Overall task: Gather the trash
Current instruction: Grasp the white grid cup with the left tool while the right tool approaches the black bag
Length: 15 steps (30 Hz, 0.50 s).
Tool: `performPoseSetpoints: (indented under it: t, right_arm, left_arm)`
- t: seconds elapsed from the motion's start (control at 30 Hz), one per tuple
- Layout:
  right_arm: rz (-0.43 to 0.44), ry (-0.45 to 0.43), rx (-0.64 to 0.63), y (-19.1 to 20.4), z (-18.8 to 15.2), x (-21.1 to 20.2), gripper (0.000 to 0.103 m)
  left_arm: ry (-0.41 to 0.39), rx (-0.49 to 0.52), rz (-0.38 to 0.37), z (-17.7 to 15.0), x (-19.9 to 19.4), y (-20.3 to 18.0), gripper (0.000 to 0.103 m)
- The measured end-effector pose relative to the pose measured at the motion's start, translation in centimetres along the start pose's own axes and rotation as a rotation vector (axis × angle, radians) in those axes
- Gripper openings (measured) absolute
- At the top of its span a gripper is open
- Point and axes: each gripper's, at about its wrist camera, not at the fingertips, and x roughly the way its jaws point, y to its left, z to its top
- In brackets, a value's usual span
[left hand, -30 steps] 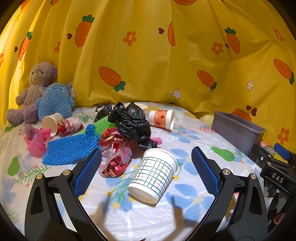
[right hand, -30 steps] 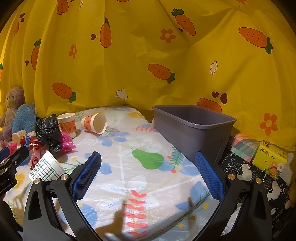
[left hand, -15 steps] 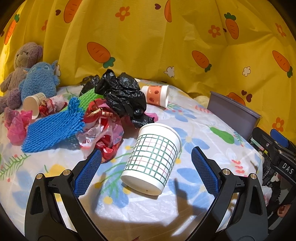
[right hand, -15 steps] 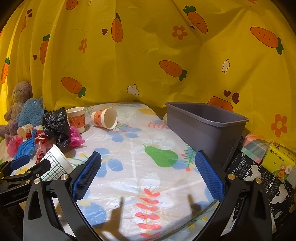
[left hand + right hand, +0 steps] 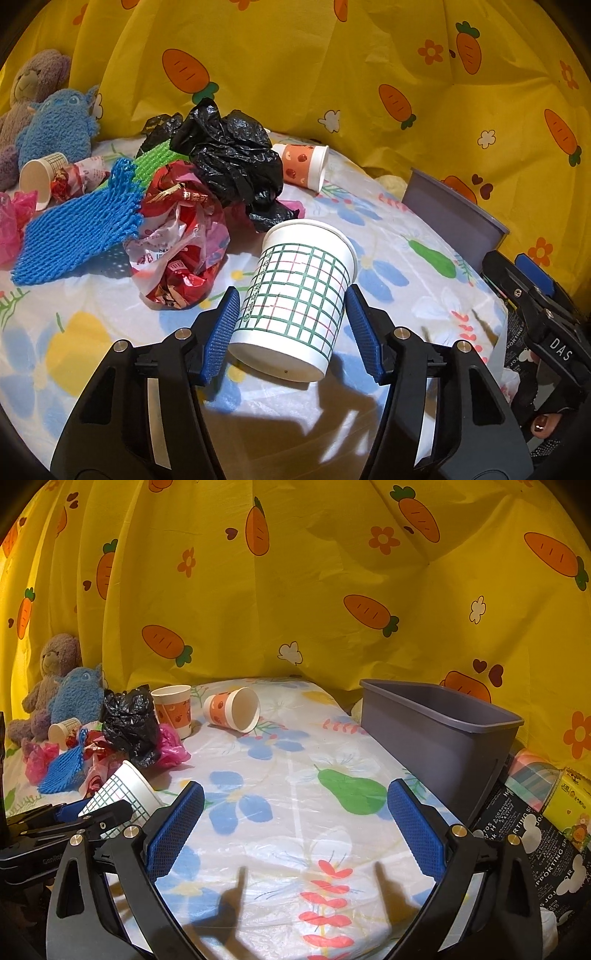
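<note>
A white paper cup with a green grid point(image 5: 306, 258) lies tilted on the flowered tablecloth, its base toward me. My left gripper point(image 5: 291, 291) straddles it, its jaws closing, and both blue pads point(image 5: 221, 325) touch the cup's sides. The right wrist view shows the same cup point(image 5: 125, 790) held at the lower left. My right gripper point(image 5: 295, 786) hovers open over bare cloth with nothing between its fingers. The grey bin point(image 5: 443, 731) stands to its right.
Behind the cup lies a trash pile: a black bag point(image 5: 229, 155), a red wrapper point(image 5: 181, 236), blue foam netting point(image 5: 81, 229) and a tipped orange cup point(image 5: 303, 166). Another orange cup point(image 5: 173, 709) stands upright. Plush toys point(image 5: 55, 122) sit at the far left; boxes point(image 5: 569, 805) lie beyond the bin.
My left gripper came down and forward over the checked cup, and its jaws closed from wide apart to the cup's sides. My right gripper drifted a little sideways and stayed open.
</note>
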Motion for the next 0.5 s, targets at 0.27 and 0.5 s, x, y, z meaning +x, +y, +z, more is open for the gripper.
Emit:
performPoseSetpoints:
  t: [0.27,0.5]
  right_arm:
    - [0.188,0.039,0.013,2.3,1.1,2.1,0.09]
    - [0.394,0.074,-0.089,8.5,3.0,4.7,0.067]
  left_arm:
    - [-0.159,-0.062,0.142,1.4,-5.5,2.6,0.058]
    - [-0.205,-0.189,0.283,2.0,-8.0,7.6,0.058]
